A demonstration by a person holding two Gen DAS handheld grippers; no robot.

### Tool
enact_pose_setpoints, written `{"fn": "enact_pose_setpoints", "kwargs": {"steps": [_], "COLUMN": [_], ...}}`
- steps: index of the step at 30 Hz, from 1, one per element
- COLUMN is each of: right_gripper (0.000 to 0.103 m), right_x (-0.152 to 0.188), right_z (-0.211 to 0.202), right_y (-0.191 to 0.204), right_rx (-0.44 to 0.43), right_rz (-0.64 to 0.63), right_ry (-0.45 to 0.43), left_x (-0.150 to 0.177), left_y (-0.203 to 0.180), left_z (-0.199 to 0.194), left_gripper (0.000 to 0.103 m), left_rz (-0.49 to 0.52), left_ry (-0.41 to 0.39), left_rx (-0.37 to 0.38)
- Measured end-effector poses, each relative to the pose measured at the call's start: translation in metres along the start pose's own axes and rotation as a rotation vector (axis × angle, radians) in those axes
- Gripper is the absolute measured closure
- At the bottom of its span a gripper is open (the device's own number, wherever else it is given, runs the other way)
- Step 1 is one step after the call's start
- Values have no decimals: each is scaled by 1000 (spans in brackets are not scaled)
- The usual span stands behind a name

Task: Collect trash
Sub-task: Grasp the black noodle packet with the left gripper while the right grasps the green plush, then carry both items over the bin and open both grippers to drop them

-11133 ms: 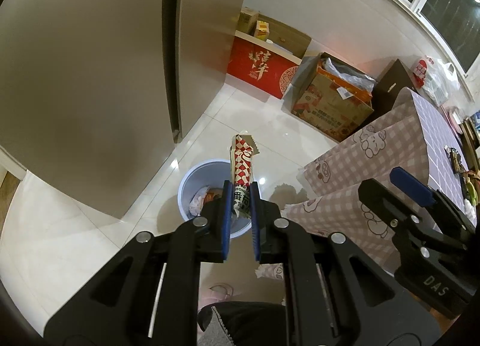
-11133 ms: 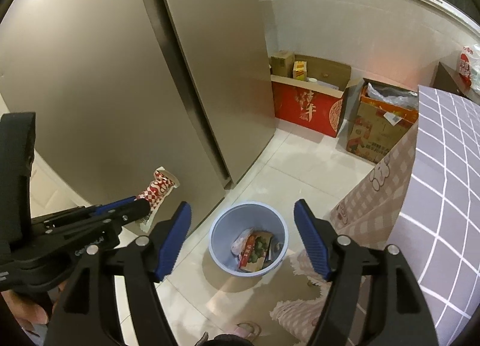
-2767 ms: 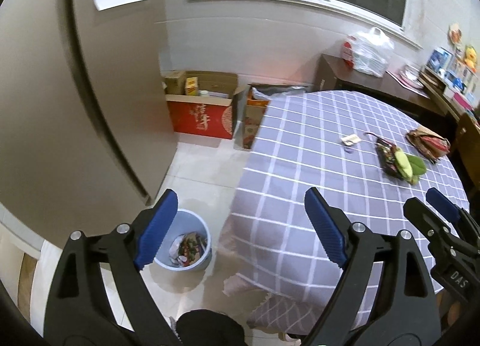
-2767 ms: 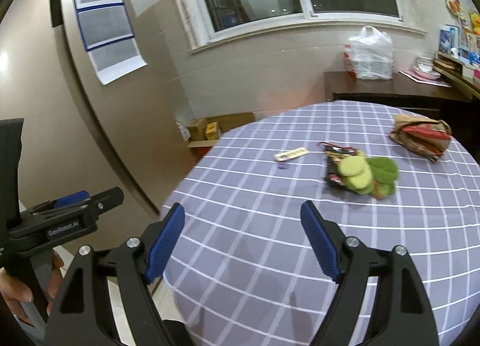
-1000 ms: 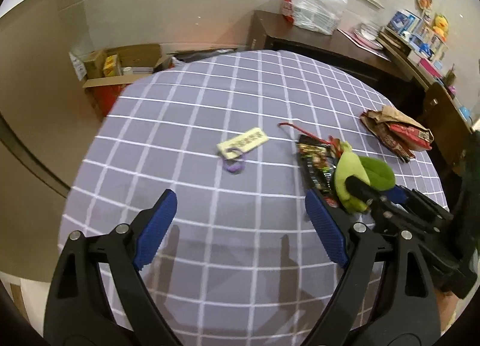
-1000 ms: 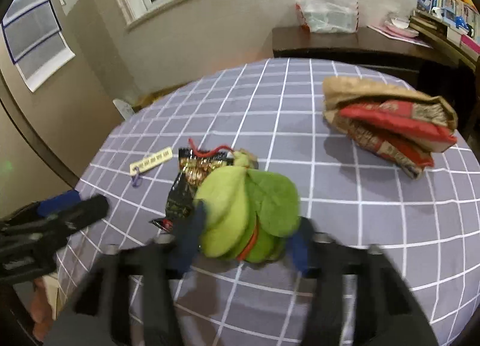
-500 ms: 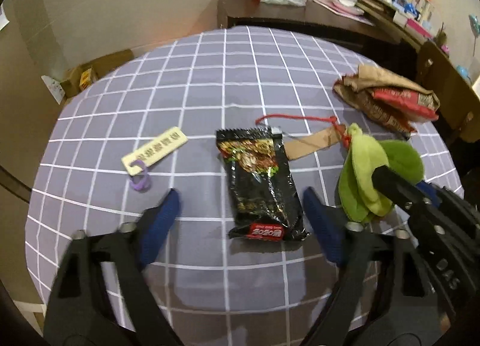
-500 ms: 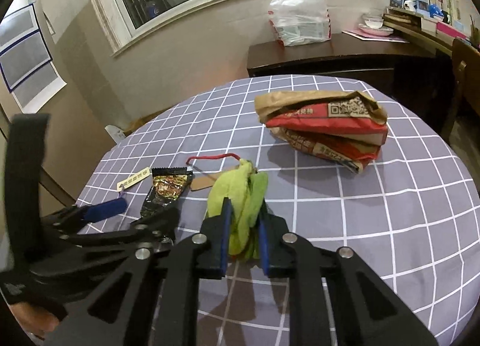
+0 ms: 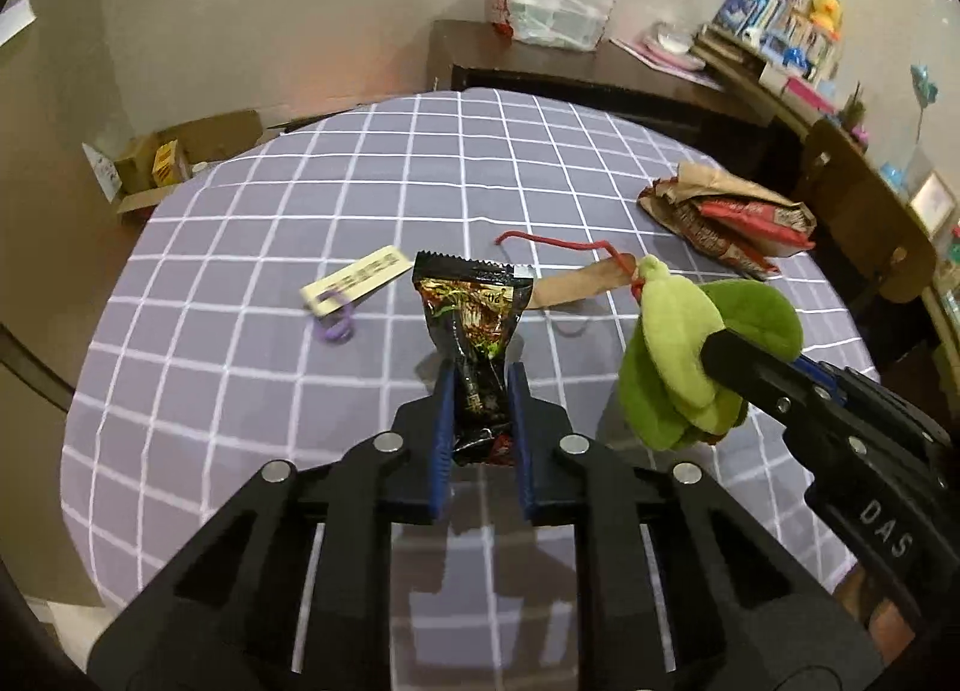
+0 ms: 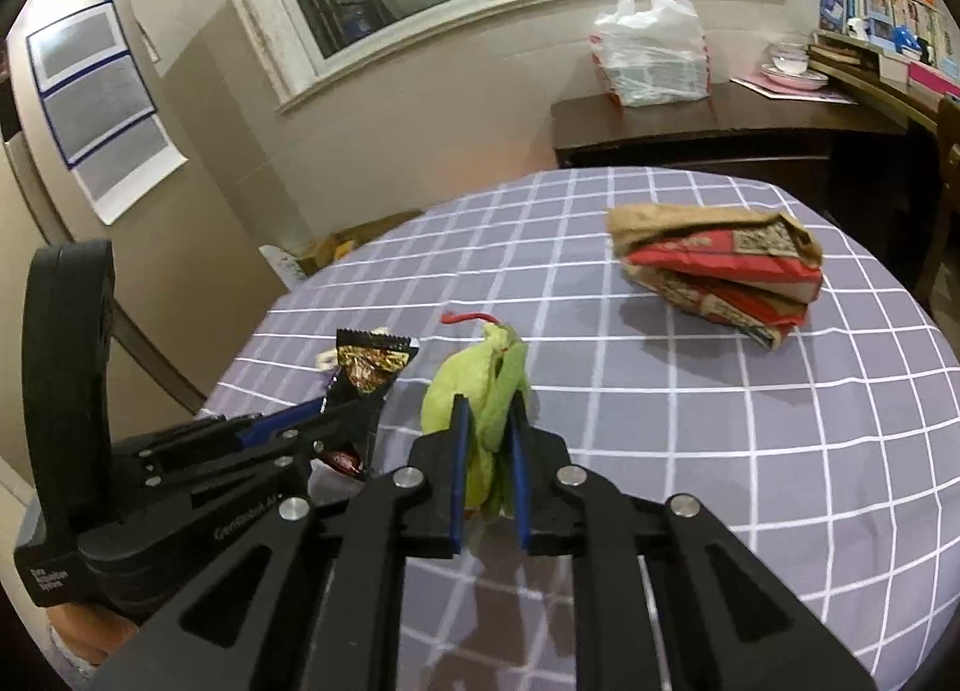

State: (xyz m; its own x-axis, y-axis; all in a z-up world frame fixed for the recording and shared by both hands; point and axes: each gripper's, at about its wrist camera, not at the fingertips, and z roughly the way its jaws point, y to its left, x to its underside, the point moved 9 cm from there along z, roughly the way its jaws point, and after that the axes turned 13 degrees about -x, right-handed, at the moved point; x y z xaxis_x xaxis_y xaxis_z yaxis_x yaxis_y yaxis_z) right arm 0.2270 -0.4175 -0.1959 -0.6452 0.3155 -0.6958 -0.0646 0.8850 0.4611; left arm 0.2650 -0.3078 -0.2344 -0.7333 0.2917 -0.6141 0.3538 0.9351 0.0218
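Observation:
My left gripper (image 9: 479, 385) is shut on a black snack wrapper (image 9: 472, 319) and holds it above the purple checked tablecloth (image 9: 252, 367). The wrapper also shows in the right wrist view (image 10: 363, 376). My right gripper (image 10: 489, 415) is shut on a green plush toy (image 10: 480, 385) with a red string, lifted off the table. The toy also shows at the right of the left wrist view (image 9: 678, 355). A crumpled brown and red paper bag (image 10: 720, 265) lies on the far right of the table.
A cream tag with a purple ring (image 9: 354, 280) and a brown paper strip (image 9: 576, 283) lie on the cloth. A dark sideboard (image 10: 690, 133) with a white plastic bag (image 10: 651, 58) stands behind the table. A wooden chair (image 9: 864, 223) is at the right. Cardboard boxes (image 9: 180, 151) sit on the floor.
My left gripper has closed on the black wrapper and lifted it off the cloth. My right gripper stays shut on the green toy and has raised it.

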Motion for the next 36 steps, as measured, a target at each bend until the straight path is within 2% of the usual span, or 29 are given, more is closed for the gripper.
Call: {"fn": "enact_pose_setpoints", "kwargs": {"steps": [5,9,13,17,22,27,34,36], "right_gripper": [91,91,91,91,91,91,90,81], "right_x": [3,5,9,16,36,67,110,120], "right_z": [-7,-8,-3,11,49,101,180,203], "right_y": [39,85,140,193,270,331,383,392], "right_rx": [-31,-66,-112,-166,-253,-330,-381,-394], "right_rz": [-39,-88,-143,-197,-264,-297,-327,-328], "right_ry": [0,0,4,25,83,172,282,285], "left_x": [9,19,31,49,76,114,158,164], "left_y": [32,63,110,175,253,337,417,430], "left_z": [-34,-57,-82,-106,-117,-109,-77,-67], "left_gripper": [86,86,86,86,86,86,86,86], "left_rz": [-56,-95,-153,-226,-314,-421,-521,-534], "left_ry": [-44,-53,-86,-114,-120,-81,8,29], "left_rx": [5,16,-13,-66,-144,-236,-332,-353]}}
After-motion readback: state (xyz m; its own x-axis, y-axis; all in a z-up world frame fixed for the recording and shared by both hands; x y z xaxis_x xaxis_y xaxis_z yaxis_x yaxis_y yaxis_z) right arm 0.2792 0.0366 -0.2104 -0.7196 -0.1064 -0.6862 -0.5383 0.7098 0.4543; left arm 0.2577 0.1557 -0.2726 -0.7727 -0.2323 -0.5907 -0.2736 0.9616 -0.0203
